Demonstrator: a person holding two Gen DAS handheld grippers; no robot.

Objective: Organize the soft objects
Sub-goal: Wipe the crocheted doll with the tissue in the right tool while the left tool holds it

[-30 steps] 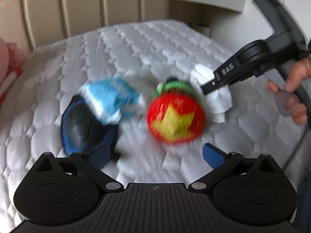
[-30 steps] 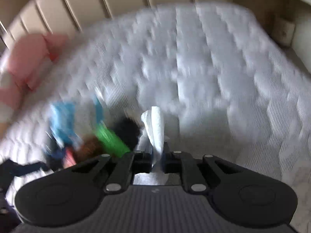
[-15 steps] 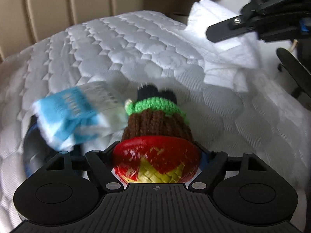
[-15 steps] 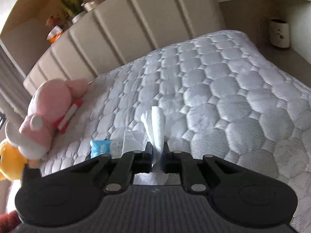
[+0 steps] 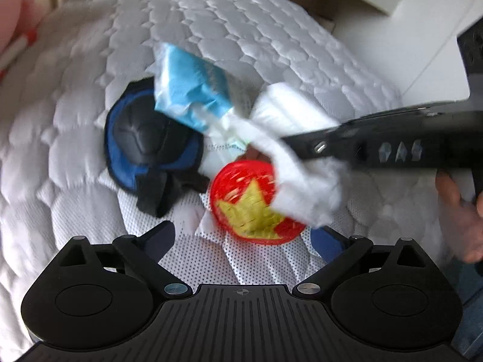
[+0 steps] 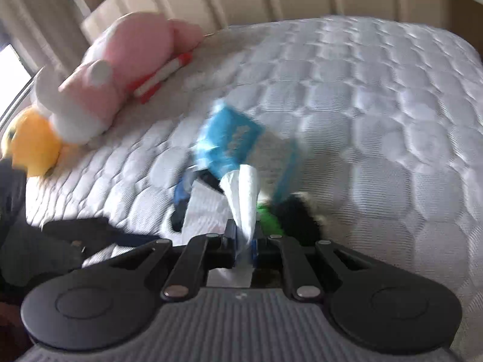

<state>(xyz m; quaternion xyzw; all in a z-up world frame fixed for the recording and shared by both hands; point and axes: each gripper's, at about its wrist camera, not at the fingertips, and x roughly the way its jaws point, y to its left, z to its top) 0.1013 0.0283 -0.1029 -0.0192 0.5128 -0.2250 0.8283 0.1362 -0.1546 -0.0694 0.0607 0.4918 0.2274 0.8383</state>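
On the mattress point(image 5: 90, 181), right claw point(image 6: 245, 241) pinches white cloth point(image 6: 246, 199) (left claw point(image 5: 247, 235) agape).

Quilted white mattress point(image 5: 241, 30); carries blue knee pad point(image 5: 145, 141); red star toy point(image 5: 250, 208); pink plush point(image 6: 120, 69); yellow plush point(image 6: 33, 144).

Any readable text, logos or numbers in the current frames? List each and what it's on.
"DAS": raised letters on the side of the right hand-held gripper, blurred in the left wrist view, so the reading is tentative.
Blue pack: white printing on its face, too blurred to read in either view.
Red ball: a yellow star, no lettering.
Nothing else legible.
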